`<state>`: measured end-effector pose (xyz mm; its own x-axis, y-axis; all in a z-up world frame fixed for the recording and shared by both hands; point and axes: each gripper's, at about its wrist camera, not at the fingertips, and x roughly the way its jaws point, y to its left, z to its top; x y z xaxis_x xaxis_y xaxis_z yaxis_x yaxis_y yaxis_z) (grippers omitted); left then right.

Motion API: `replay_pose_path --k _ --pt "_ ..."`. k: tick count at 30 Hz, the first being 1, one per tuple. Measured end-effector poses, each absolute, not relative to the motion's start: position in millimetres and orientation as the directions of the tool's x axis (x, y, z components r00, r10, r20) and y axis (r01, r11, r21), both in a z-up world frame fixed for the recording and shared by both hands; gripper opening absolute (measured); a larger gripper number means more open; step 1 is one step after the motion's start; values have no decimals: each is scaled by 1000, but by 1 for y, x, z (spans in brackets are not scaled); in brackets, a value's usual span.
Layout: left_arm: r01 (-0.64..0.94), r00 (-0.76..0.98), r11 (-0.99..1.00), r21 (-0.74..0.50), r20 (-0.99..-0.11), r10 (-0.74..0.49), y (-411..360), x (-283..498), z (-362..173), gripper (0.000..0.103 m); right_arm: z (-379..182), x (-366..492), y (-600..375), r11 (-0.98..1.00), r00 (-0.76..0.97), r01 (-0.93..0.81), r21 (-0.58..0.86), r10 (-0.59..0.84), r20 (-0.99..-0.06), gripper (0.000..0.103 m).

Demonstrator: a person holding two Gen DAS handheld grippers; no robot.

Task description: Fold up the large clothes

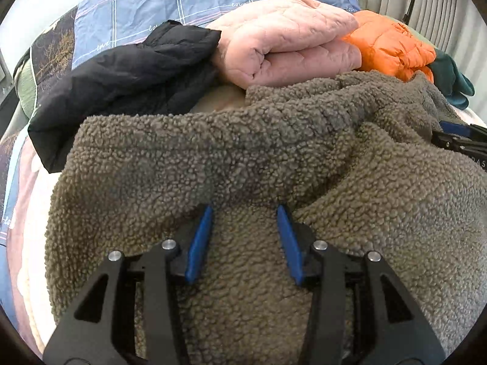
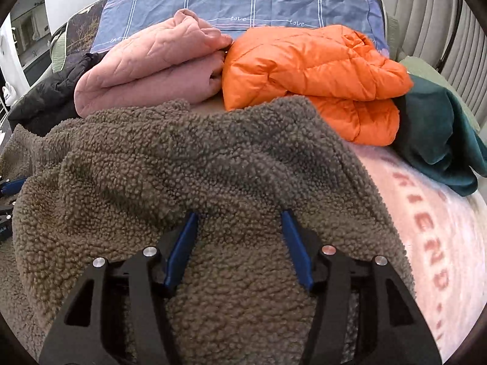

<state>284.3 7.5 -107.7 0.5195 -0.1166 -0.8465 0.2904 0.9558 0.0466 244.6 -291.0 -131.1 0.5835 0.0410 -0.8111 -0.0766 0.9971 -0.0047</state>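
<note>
A grey-brown fleece garment point(image 1: 243, 158) lies rumpled on the bed and fills the lower part of both views point(image 2: 182, 158). My left gripper point(image 1: 244, 210) hovers over its near part, blue pads apart, with fleece beneath the gap and nothing pinched. My right gripper point(image 2: 239, 213) stands the same way over the garment's right half, jaws apart and not pressing on cloth. Each gripper shows at the edge of the other's view: the right one point(image 1: 459, 140) at the far right, the left one point(image 2: 9, 188) at the far left.
Behind the fleece sit a folded pink quilted garment point(image 2: 146, 64), an orange puffer jacket point(image 2: 313, 70), a black jacket point(image 1: 121, 82) and a teal garment point(image 2: 441, 140). Blue plaid bedding point(image 2: 243, 0) lies beyond. A pink lettered blanket point(image 2: 426, 228) covers the bed at right.
</note>
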Motion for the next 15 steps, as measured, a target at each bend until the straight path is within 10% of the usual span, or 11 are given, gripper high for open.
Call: replay_pose_path --k 10,15 --pt "438 593 899 6 -754 -283 -40 268 -32 45 -125 237 -296 997 588 -76 -15 32 -808 59" --pt "426 505 895 133 -855 -114 -82 306 -117 61 -124 240 -305 998 588 -55 29 56 -807 59"
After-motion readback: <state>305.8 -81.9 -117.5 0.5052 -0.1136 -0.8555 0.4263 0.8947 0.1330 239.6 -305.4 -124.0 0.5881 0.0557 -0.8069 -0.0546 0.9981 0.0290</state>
